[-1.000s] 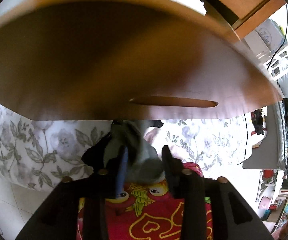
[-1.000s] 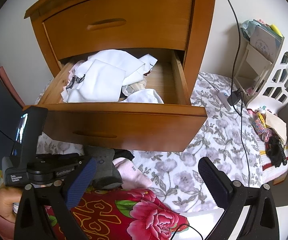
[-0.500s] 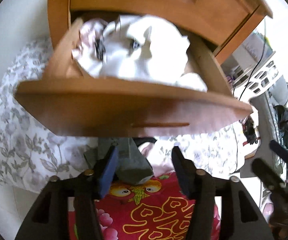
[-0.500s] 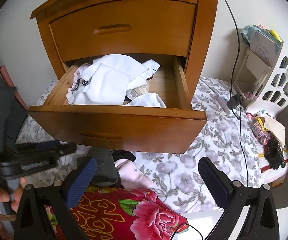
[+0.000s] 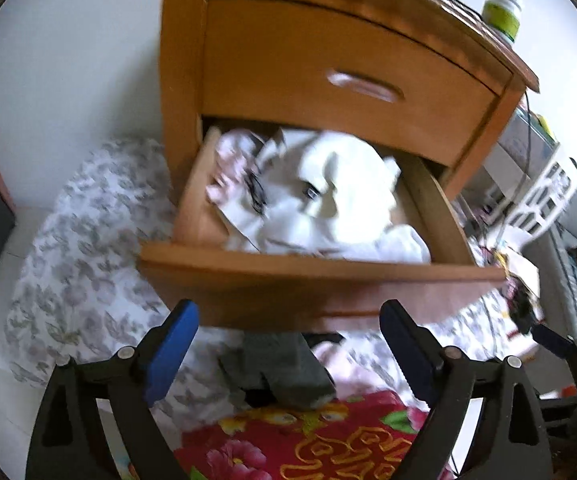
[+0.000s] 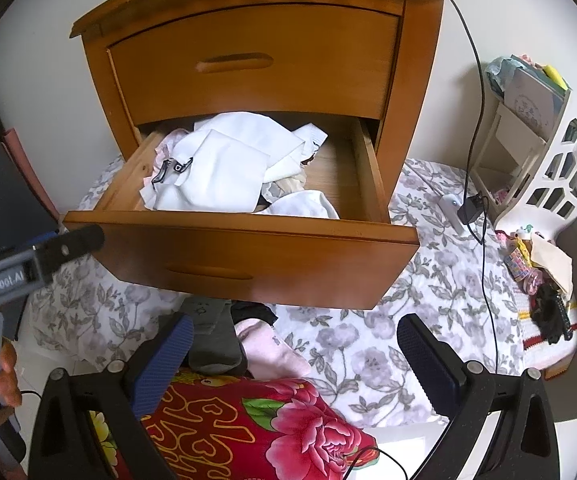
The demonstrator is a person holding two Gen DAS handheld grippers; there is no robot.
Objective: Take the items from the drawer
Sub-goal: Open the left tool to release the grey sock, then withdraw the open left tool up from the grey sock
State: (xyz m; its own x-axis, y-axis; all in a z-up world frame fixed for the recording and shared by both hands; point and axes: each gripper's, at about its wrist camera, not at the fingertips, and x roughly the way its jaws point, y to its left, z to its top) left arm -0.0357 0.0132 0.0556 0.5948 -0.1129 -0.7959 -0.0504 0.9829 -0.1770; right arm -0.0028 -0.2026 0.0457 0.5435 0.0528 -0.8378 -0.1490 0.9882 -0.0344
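The lower drawer (image 5: 320, 280) (image 6: 248, 248) of a wooden bedside cabinet stands pulled out, with white clothes (image 5: 340, 200) (image 6: 224, 168) heaped inside. Below its front, a grey garment (image 5: 280, 368) (image 6: 212, 340) and a pink one (image 6: 264, 352) lie by a red flowered cloth (image 5: 308, 440) (image 6: 248, 420). My left gripper (image 5: 286, 320) hovers above the grey garment with its jaws opening wide and touching nothing. Its body shows at the left edge of the right wrist view, held by a hand (image 6: 4, 376). My right gripper (image 6: 296, 332) is open and holds nothing.
The upper drawer (image 6: 248, 64) is shut. A floral sheet (image 6: 388, 340) covers the floor under and around the cabinet. A white openwork shelf unit (image 6: 548, 160) stands at the right, with a black cable (image 6: 476, 120) running down to a charger. A green-labelled bottle (image 5: 502, 12) sits on the cabinet top.
The left gripper let go of the grey garment, spread its jaws wide and rose, so the inside of the drawer came into its view. The right gripper stayed put.
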